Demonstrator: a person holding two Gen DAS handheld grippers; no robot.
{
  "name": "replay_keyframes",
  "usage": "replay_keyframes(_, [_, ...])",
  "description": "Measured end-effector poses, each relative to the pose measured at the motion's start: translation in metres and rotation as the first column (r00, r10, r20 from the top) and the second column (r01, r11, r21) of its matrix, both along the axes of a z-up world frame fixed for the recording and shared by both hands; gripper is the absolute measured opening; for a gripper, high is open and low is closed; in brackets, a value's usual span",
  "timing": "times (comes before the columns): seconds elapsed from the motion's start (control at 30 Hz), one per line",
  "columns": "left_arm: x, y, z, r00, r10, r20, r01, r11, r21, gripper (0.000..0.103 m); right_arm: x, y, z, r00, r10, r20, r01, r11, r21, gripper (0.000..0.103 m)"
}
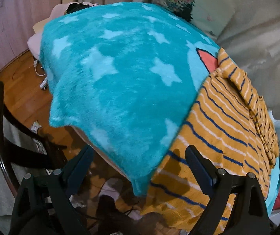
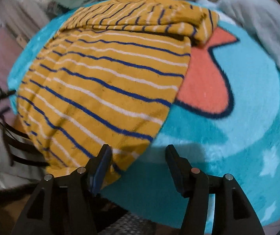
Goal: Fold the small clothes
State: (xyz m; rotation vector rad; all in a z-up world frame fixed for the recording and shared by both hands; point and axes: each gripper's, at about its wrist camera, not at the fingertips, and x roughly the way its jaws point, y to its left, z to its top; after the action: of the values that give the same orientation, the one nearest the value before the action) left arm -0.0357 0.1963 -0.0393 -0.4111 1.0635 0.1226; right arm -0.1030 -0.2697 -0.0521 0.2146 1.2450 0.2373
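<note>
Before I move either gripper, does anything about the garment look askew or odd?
The mustard-yellow shirt with blue and white stripes lies only partly folded: its far edge is bunched, and its near hem overhangs the edge of the turquoise fleece blanket with pale stars. Nothing looks damaged.

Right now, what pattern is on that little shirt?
The shirt is mustard yellow with thin navy and white stripes, clearest in the right wrist view.

Shirt (image 2: 100,82) lies on blanket (image 2: 238,127), pillow (image 1: 204,5) behind blanket's far edge.
</note>
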Motion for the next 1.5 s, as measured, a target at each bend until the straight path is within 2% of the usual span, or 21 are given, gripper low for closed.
replay_keyframes(0.17, [0.0,-0.002,-0.008,0.999,-0.035,0.007,0.035,0.999,0.031,0.094,0.0,-0.009,0.0,0.999,0.003,-0.035,0.002,0.987,0.163,0.062])
replay_keyframes(0.27, [-0.001,-0.005,-0.017,0.998,-0.056,0.002,0.056,0.998,-0.013,0.094,-0.003,-0.001,-0.001,0.998,0.022,-0.056,-0.008,0.973,0.232,0.062])
replay_keyframes(0.4, [-0.004,-0.008,-0.03,0.998,-0.063,-0.006,0.062,0.994,-0.087,0.094,-0.003,0.015,0.003,0.996,0.062,-0.059,-0.047,0.974,0.222,0.062])
replay_keyframes(0.53, [-0.006,-0.001,-0.04,1.0,-0.02,-0.017,0.016,0.981,-0.194,0.094,-0.005,0.026,0.004,0.994,0.096,-0.058,-0.082,0.972,0.218,0.064])
replay_keyframes(0.6, [-0.009,0.0,-0.042,1.0,-0.007,-0.019,0.003,0.976,-0.217,0.094,-0.004,0.032,0.005,0.992,0.116,-0.053,-0.103,0.973,0.209,0.064])
replay_keyframes(0.77, [-0.01,-0.008,-0.04,1.0,-0.021,-0.019,0.016,0.98,-0.2,0.094,-0.003,0.042,0.006,0.986,0.161,-0.049,-0.147,0.965,0.216,0.064])
replay_keyframes(1.13, [-0.019,-0.02,-0.043,0.998,-0.045,-0.032,0.036,0.974,-0.226,0.094,-0.004,0.055,0.005,0.974,0.221,-0.057,-0.2,0.945,0.26,0.064])
replay_keyframes(1.5, [-0.029,-0.022,-0.048,0.995,-0.084,-0.053,0.066,0.957,-0.284,0.094,-0.015,0.069,0.005,0.967,0.251,-0.049,-0.225,0.927,0.299,0.064])
